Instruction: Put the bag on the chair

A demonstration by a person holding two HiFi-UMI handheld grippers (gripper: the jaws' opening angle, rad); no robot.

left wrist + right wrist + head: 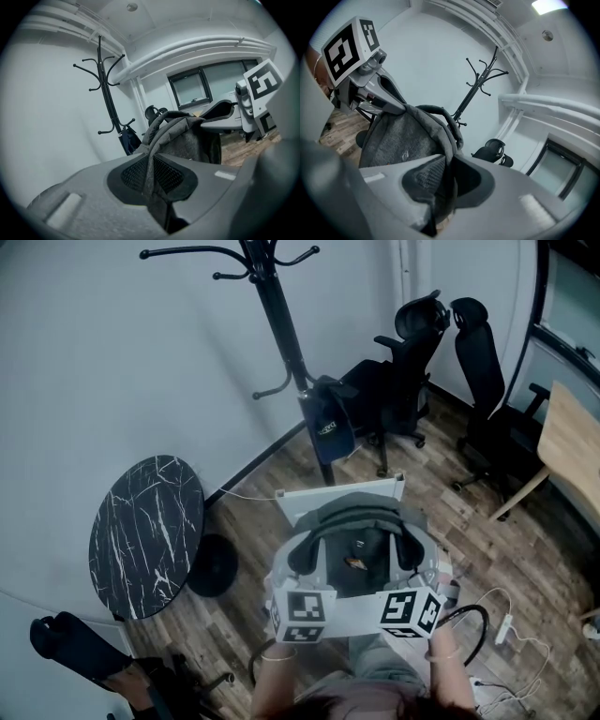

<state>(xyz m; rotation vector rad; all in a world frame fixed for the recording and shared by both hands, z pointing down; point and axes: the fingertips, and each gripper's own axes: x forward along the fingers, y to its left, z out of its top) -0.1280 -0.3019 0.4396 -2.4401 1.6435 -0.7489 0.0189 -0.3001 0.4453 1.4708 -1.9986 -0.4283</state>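
Grey fabric backpack hangs upright between the two grippers, close in front of the person. Cannot tell whether its base rests on anything.

Left gripper: jaws nearly closed, pinching a grey strap of the backpack.

Right gripper: jaws likewise narrow, clamped on the other grey strap.

White frame sits just beyond the backpack. Two black office chairs stand well apart, near the black coat stand. Round black marbled counter lies to the left.

Bag matt grey cloth, floor wood planks, tbl top glossy marble-look.
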